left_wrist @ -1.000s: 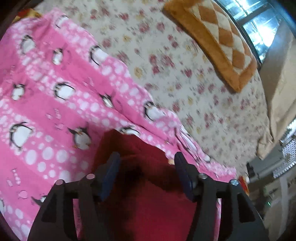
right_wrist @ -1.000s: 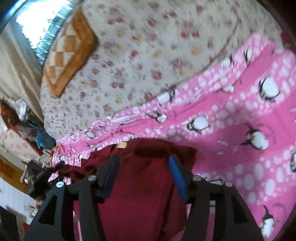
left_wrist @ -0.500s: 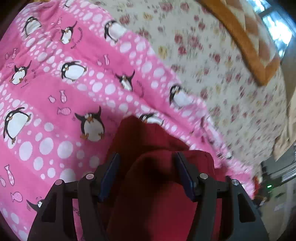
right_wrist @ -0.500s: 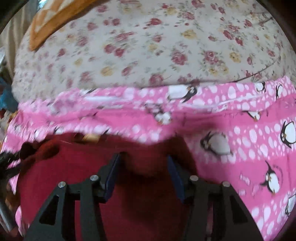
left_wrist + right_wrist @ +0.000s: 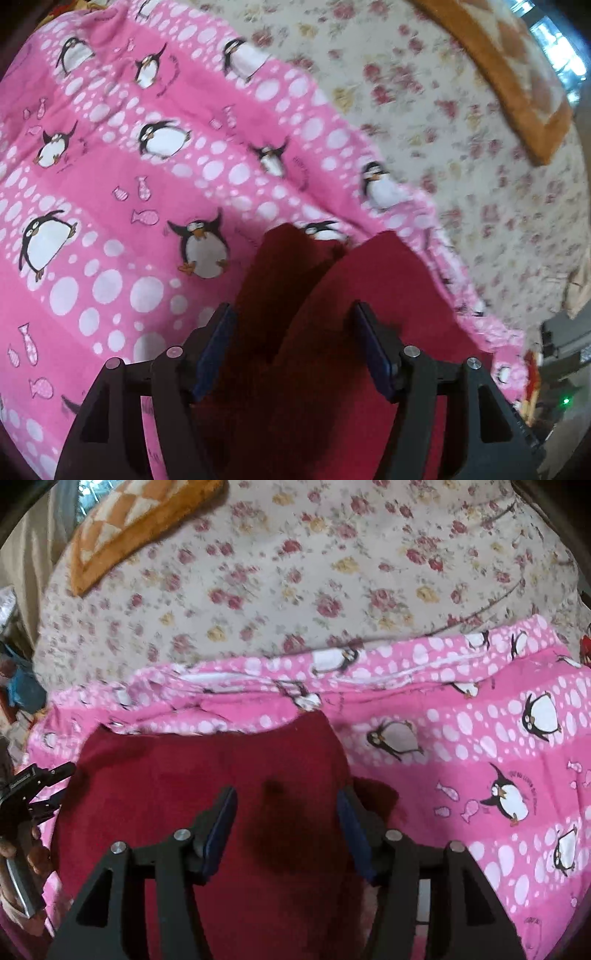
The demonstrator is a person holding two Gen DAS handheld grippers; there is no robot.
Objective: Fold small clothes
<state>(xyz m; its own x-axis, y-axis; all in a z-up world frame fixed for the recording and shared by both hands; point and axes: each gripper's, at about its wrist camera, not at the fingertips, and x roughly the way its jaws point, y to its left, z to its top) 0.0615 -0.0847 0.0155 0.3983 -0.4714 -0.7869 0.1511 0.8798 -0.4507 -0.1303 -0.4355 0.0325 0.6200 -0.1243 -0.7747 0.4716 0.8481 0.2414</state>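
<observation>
A dark red garment (image 5: 373,288) lies on a pink penguin blanket (image 5: 110,184). In the left wrist view it shows two raised folds with a crease between them. My left gripper (image 5: 293,332) points down over it, its jaws opening, red cloth lying between the pads without being pinched. In the right wrist view the garment (image 5: 177,775) spreads flatter on the blanket (image 5: 480,746). My right gripper (image 5: 286,805) hangs over the garment's right part, jaws opening, cloth under them and not squeezed. The left gripper (image 5: 33,786) shows at that view's left edge, held by a hand (image 5: 22,853).
Beyond the blanket stretches a cream floral bedsheet (image 5: 295,572). An orange checked cushion (image 5: 129,520) lies at its far side, also seen as the cushion (image 5: 517,85) in the left wrist view. Clutter and furniture (image 5: 561,332) stand past the bed's edge.
Both grippers have come down closer to the blanket and tipped further downward. The red garment has gone from a hanging bunch to lying spread on the blanket, with folds between the left jaws.
</observation>
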